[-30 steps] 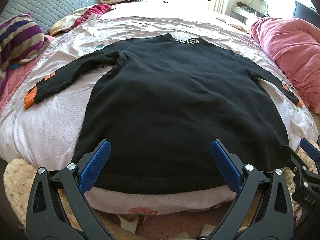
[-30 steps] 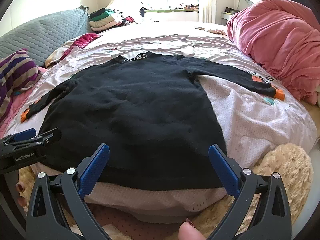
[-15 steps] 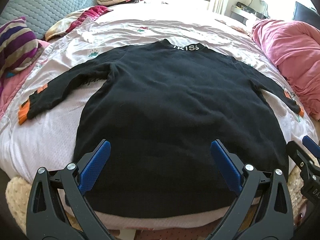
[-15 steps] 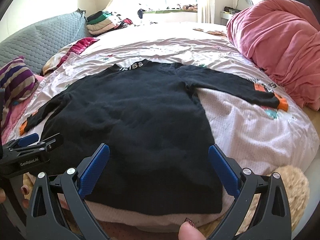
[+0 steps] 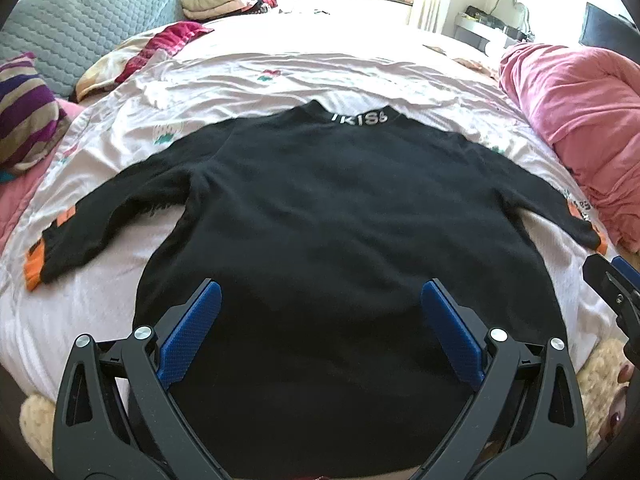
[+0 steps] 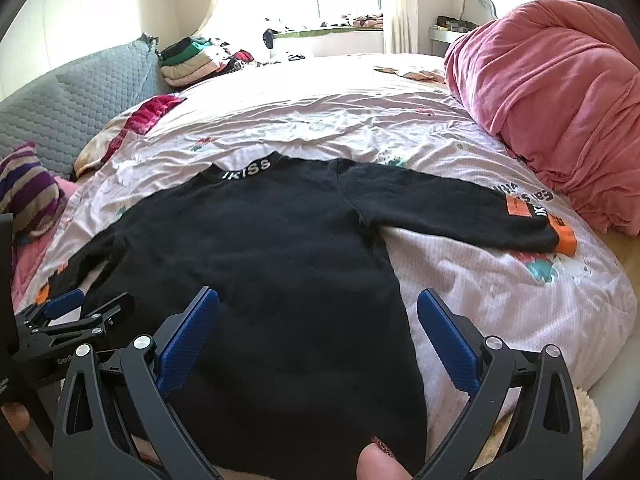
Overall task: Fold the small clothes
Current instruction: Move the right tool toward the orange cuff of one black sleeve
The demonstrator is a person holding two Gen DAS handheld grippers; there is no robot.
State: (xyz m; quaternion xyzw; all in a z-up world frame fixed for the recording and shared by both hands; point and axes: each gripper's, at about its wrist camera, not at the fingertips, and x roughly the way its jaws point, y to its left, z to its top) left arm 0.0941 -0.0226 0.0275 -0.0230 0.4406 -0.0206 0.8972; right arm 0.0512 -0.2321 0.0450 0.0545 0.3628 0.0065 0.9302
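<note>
Clearly the black sweater [image 5: 340, 240] lies spread flat on the bed [image 5: 280, 64], collar at the far side and hem at the near edge, both sleeves stretched out to left and right, which is the usual layout before a first fold. Nothing looks folded yet. The left tool [image 5: 320, 332] hangs over the near part of the body with its blue pads wide apart and nothing between them; the right tool [image 6: 318, 336] does likewise over the sweater's right near part, pads equally spread and empty. Each tool also shows at the edge of the other's view, so the two are side by side at the hem end. The right sleeve [image 6: 460, 212], with its orange cuff, reaches toward the pink blanket [image 6: 560, 100] heaped on the right; the left sleeve [image 5: 120, 216] points toward a striped pillow [image 5: 28, 120]. Whether either tool touches the cloth is hard to judge, since the fisheye flattens depth. Starting from the hem probably makes sense because both corners sit within reach. Folded clothes [image 6: 192, 60] are stacked at the far left.
</note>
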